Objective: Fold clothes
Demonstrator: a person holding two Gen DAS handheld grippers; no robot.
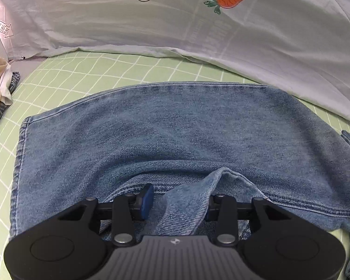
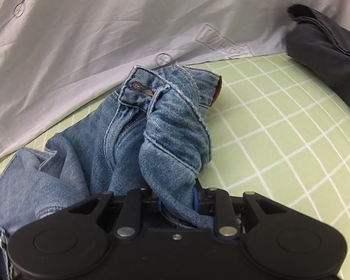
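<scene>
on the green checked sheet (image 1: 128, 70), rumpled blue jeans (image 1: 151, 135), waistband bunched

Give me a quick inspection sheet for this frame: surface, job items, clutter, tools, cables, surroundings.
Surface: green sheet with white grid, soft, lightly wrinkled.
Job's things: blue jeans, leg laid flat in left view; waistband end bunched and raised in right view.
Clutter: dark garment at far right; beige and striped clothes at far left.
Grippers: left tool has a denim fold between its pads, gap visible; right tool shut on jeans.
Cables: nothing seen.
Surroundings: white printed sheet with carrot motif behind.
</scene>
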